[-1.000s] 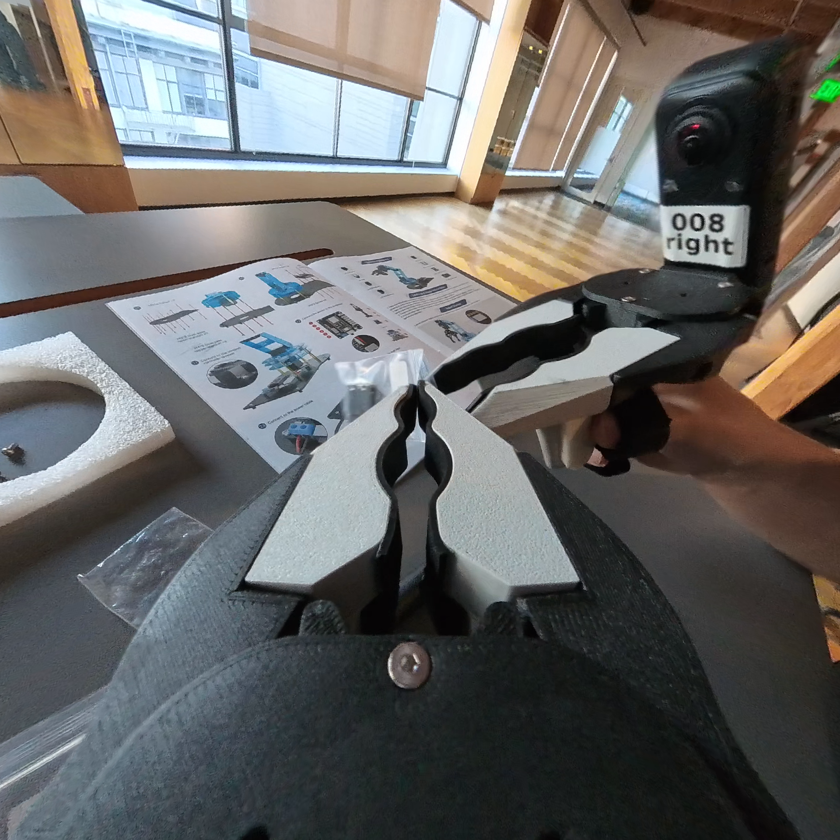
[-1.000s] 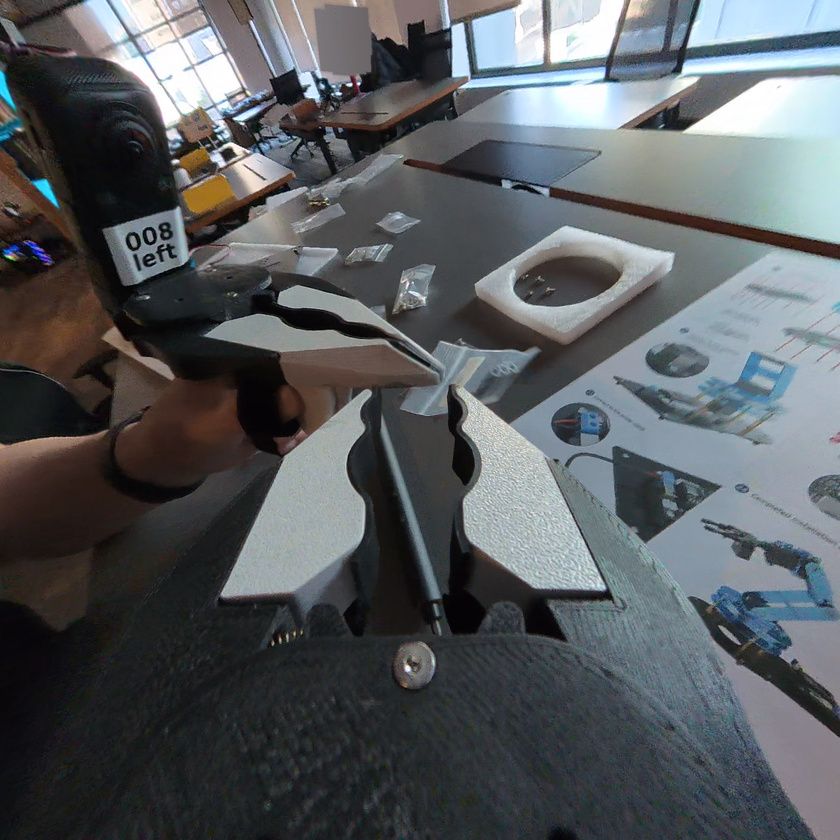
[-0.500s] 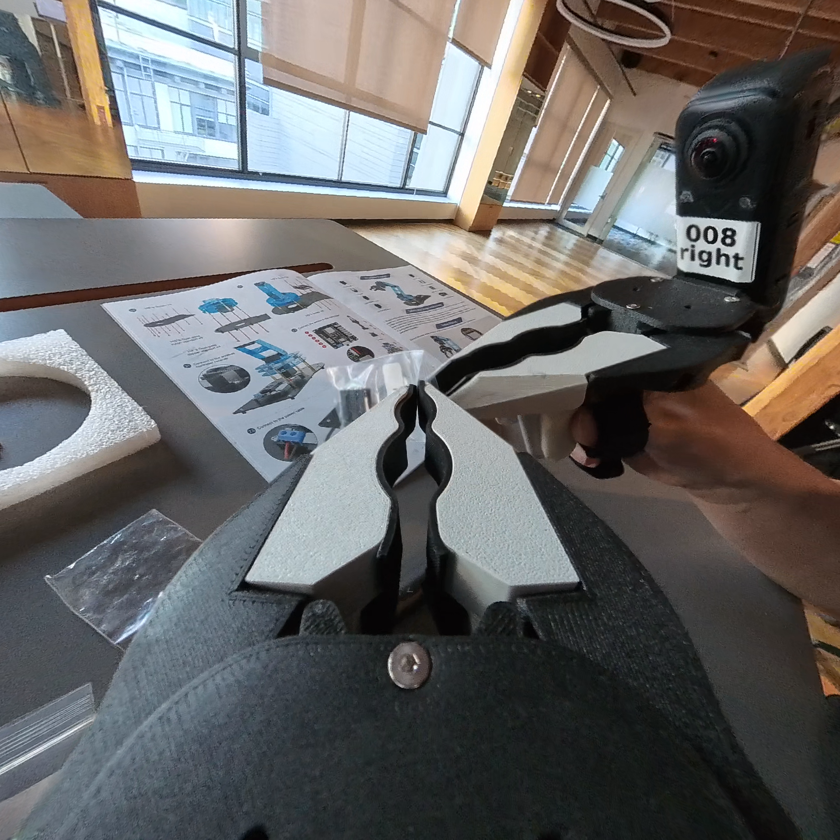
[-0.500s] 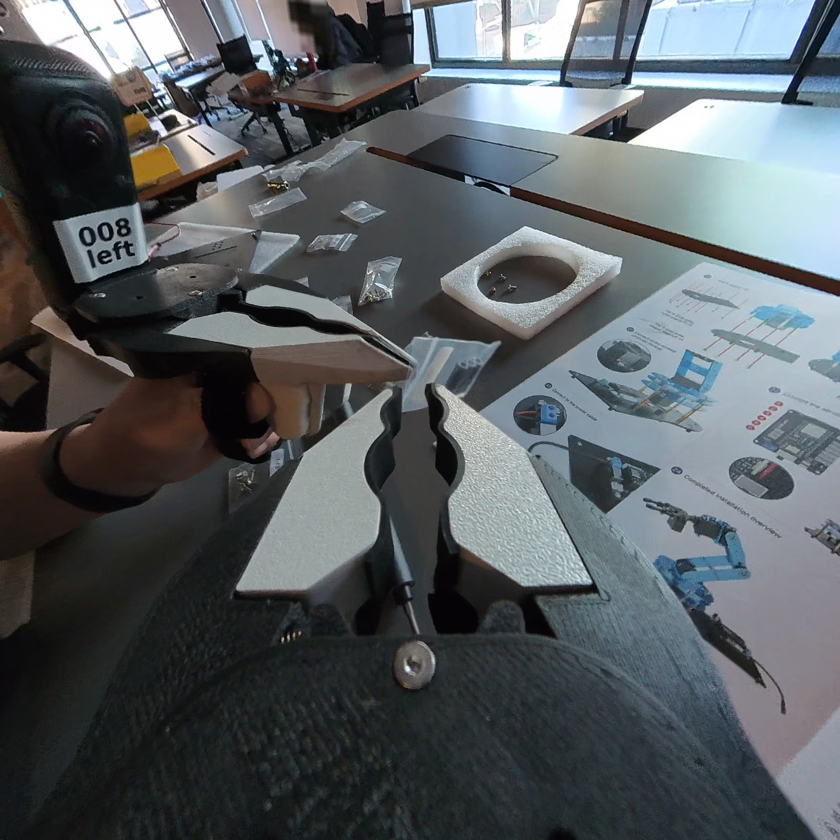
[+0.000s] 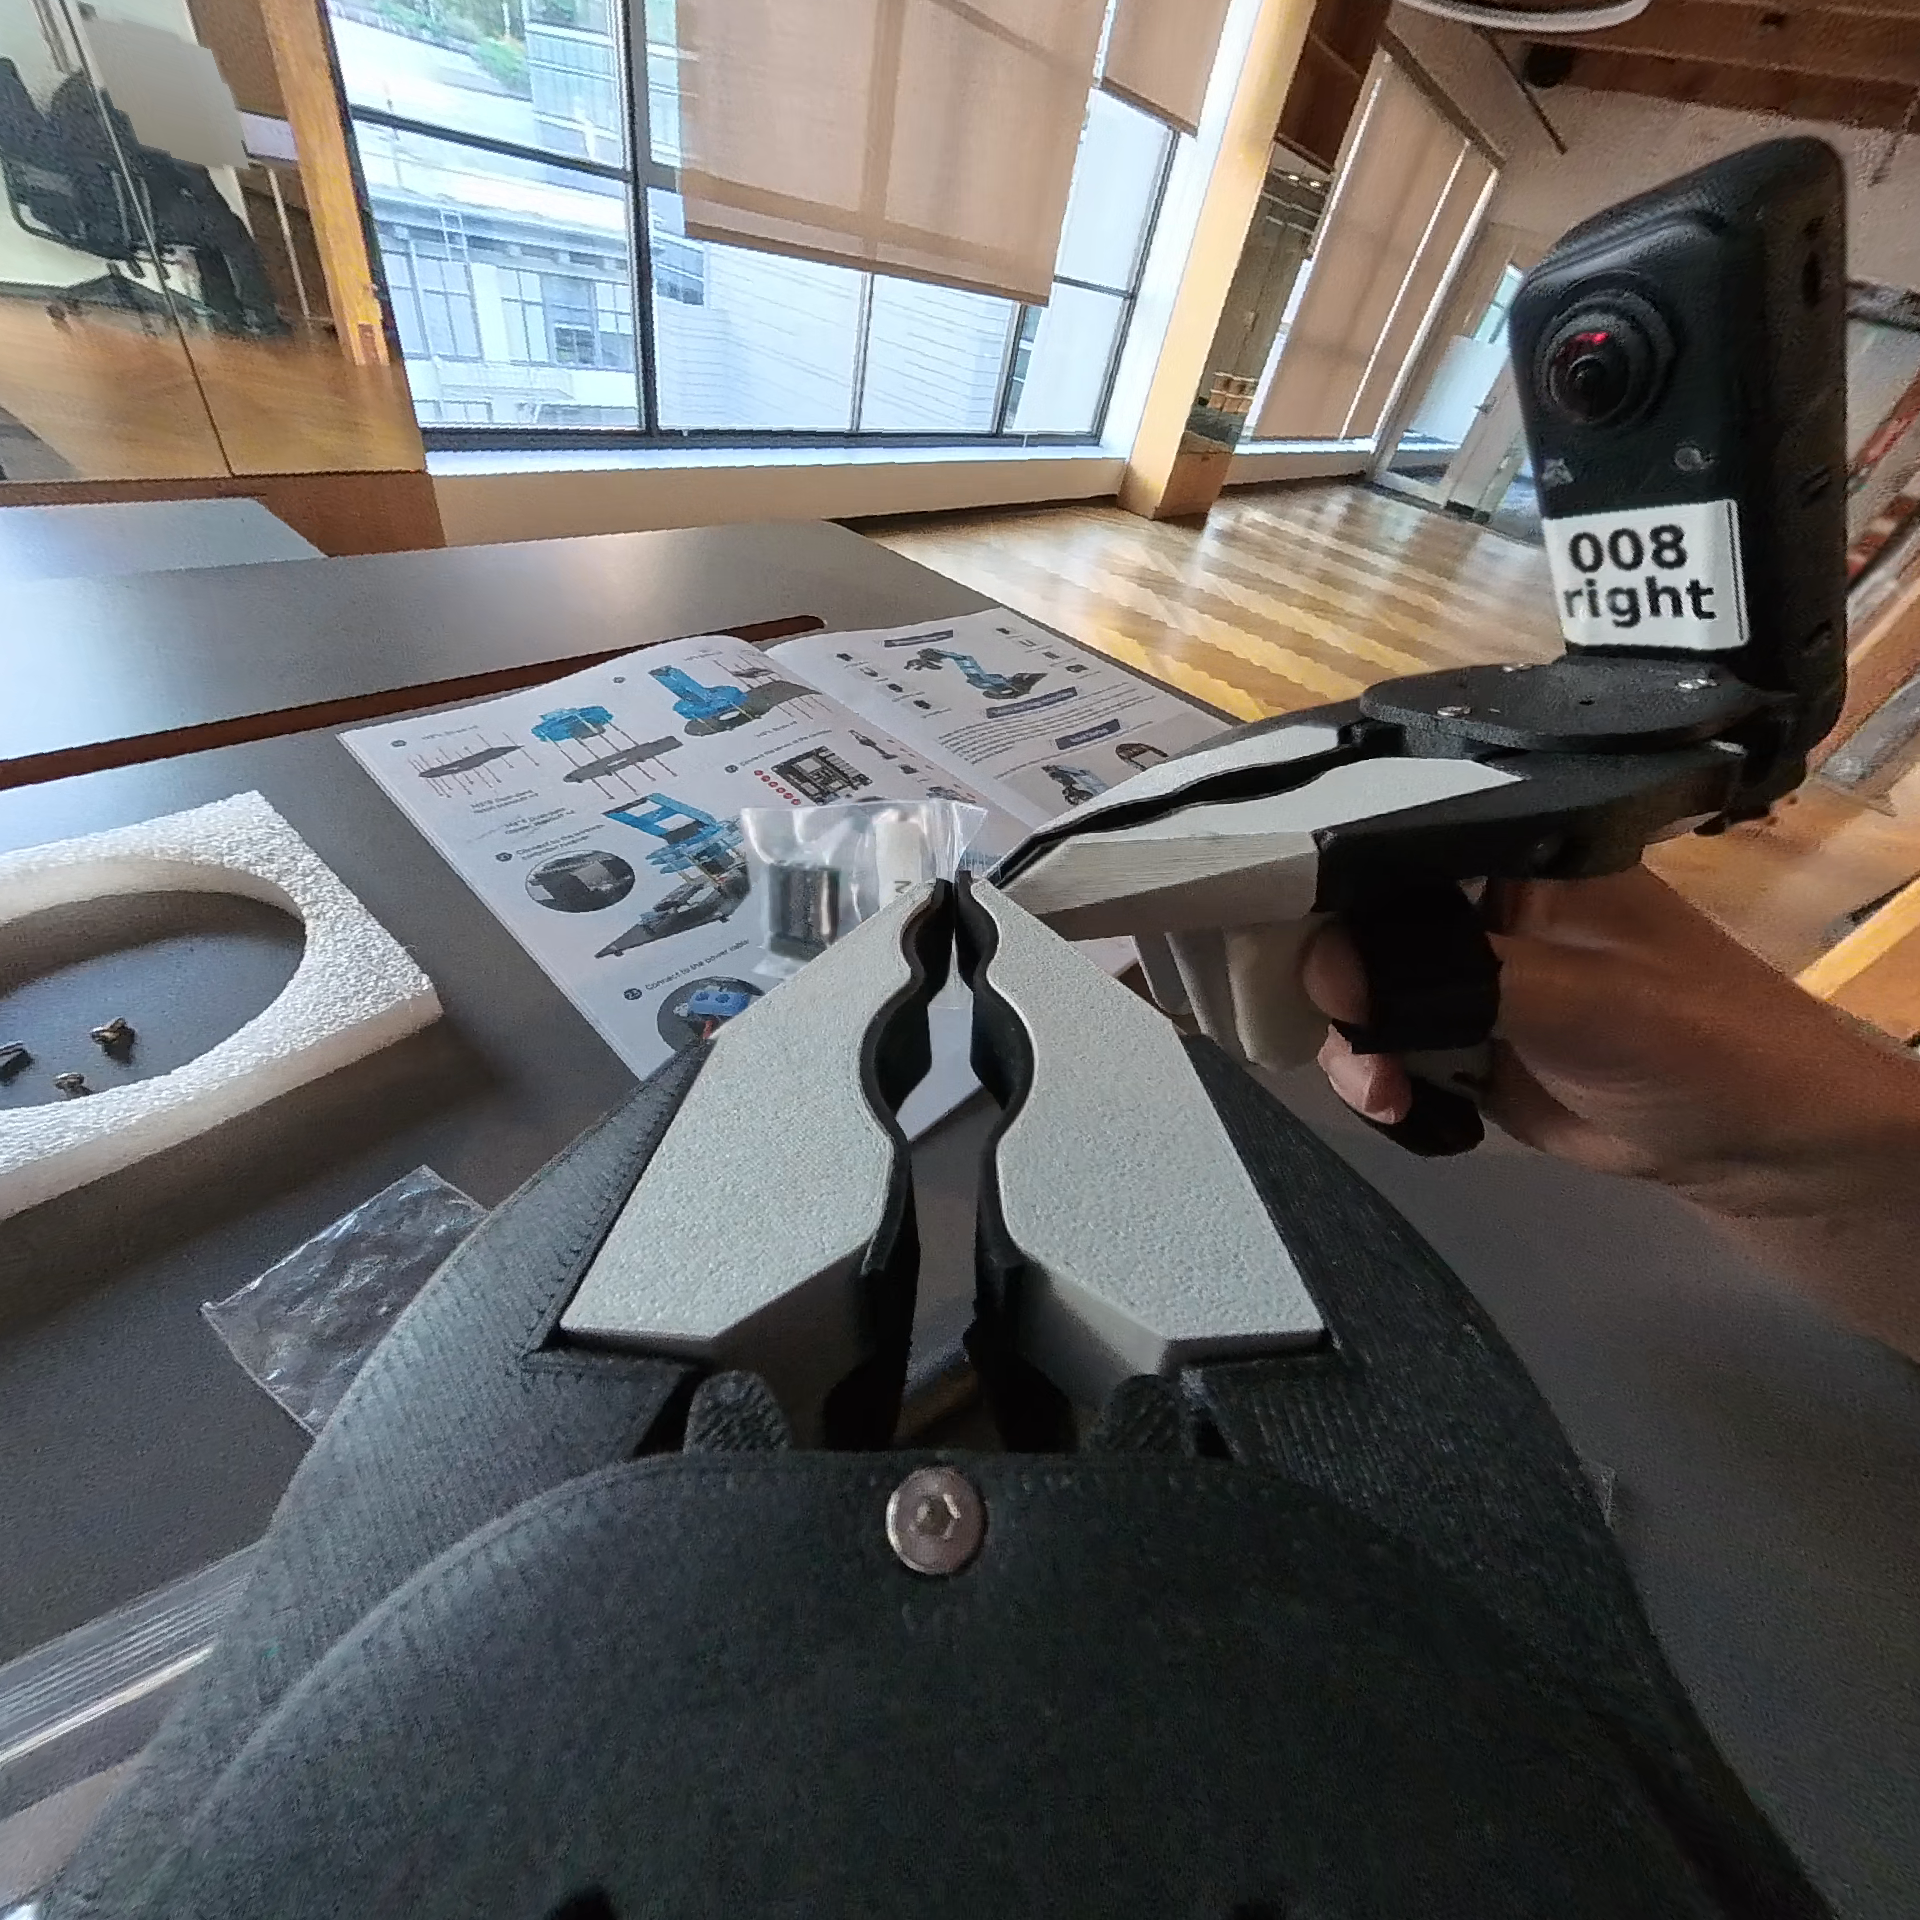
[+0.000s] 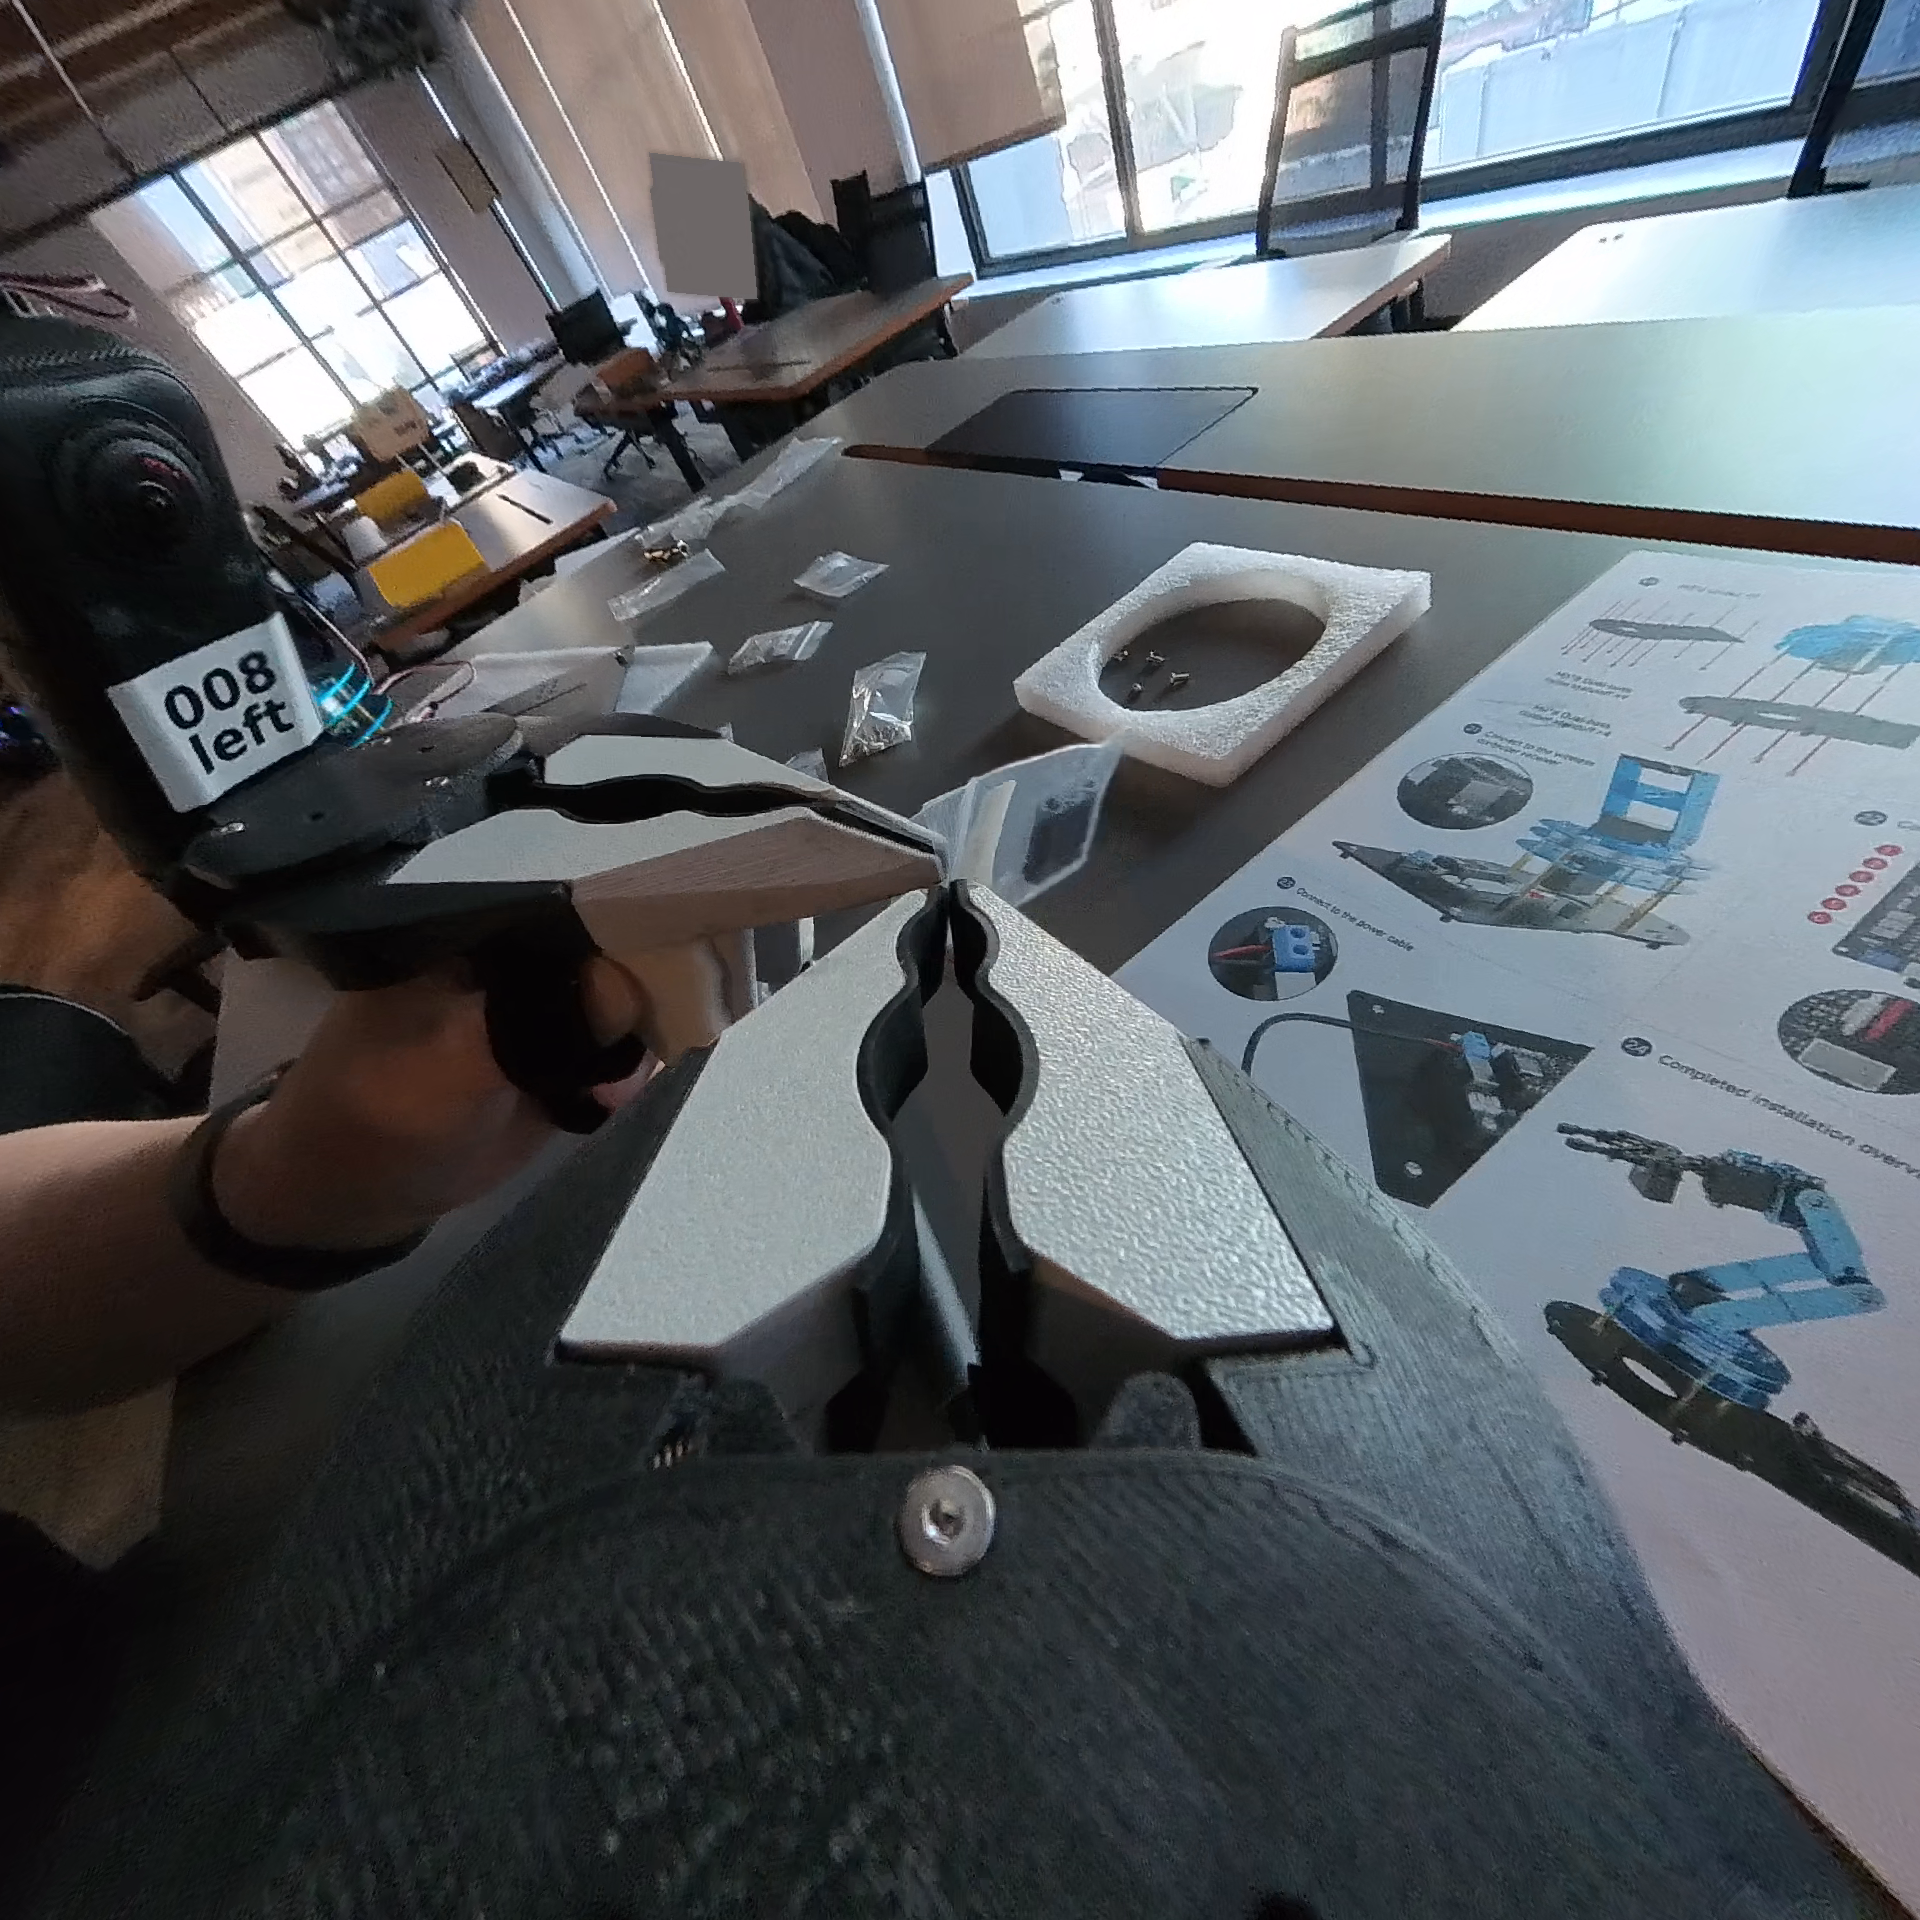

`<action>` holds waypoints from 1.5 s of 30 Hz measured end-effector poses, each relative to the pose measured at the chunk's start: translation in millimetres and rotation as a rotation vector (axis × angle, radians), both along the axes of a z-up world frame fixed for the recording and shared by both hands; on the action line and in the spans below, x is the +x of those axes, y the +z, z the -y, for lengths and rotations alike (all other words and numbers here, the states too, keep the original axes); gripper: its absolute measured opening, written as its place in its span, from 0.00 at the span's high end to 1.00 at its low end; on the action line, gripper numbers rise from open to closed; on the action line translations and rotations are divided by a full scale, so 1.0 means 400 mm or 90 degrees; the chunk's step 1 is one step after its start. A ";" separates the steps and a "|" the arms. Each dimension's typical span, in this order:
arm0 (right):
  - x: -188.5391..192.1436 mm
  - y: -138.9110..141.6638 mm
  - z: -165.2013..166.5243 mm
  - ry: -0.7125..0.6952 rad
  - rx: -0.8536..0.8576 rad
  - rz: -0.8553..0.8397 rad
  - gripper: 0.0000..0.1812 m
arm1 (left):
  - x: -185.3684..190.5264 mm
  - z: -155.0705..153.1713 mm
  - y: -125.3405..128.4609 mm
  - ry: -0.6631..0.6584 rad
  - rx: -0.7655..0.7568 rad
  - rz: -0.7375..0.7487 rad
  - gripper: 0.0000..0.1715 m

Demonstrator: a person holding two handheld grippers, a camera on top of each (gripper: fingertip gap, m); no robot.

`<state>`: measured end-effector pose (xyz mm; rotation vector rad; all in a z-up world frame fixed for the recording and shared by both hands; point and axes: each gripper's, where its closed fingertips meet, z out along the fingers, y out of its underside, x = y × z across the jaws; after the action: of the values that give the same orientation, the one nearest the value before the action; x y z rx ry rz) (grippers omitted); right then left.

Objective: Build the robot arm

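Observation:
A small clear plastic bag (image 5: 831,883) with a black part and a white part inside hangs in the air above the dark table (image 5: 488,1039). My left gripper (image 5: 954,894) is shut on the bag's near corner. My right gripper (image 6: 951,894) is shut, its tips pinching the same corner of the bag (image 6: 1039,831) right beside the left gripper's tips (image 6: 930,854). In the left wrist view the right gripper (image 5: 1003,881) comes in from the right, held by a hand. A thin dark rod (image 6: 948,1320) lies between the right fingers near their base.
A printed instruction sheet (image 5: 644,769) lies under the bag, also in the right wrist view (image 6: 1558,935). A white foam frame (image 5: 343,935) with loose screws (image 5: 99,1049) inside sits to the left. An empty clear bag (image 5: 332,1278) and several small parts bags (image 6: 883,707) lie around.
My right gripper has closed from open onto the bag's corner. Both grippers have risen a little with the bag; the left stayed shut on it.

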<state>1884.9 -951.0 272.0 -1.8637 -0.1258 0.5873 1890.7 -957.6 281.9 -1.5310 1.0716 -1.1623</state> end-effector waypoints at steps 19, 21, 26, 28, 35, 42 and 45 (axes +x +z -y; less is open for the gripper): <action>0.083 -0.031 -0.177 -0.225 0.036 0.084 1.00 | 0.066 -0.190 -0.039 0.246 0.082 -0.076 1.00; 0.098 -0.014 -0.187 -0.250 0.051 0.061 1.00 | 0.078 -0.201 -0.026 0.269 0.091 -0.060 1.00; 0.136 0.030 -0.162 -0.304 0.094 0.102 1.00 | 0.109 -0.178 0.016 0.303 0.134 -0.055 1.00; 0.161 0.029 -0.153 -0.328 0.093 0.092 1.00 | 0.130 -0.170 0.015 0.318 0.147 -0.062 1.00; 0.256 0.026 -0.119 -0.400 0.094 0.078 1.00 | 0.196 -0.153 0.012 0.345 0.172 -0.077 1.00; 0.273 0.055 -0.087 -0.379 0.126 0.085 1.00 | 0.225 -0.101 0.040 0.307 0.207 -0.059 1.00; 0.259 0.048 -0.092 -0.321 0.130 0.063 1.00 | 0.224 -0.095 0.031 0.285 0.206 -0.069 1.00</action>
<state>1988.5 -914.1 291.2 -1.6399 0.2093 0.1280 1980.2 -919.8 294.1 -1.4848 0.8734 -0.5748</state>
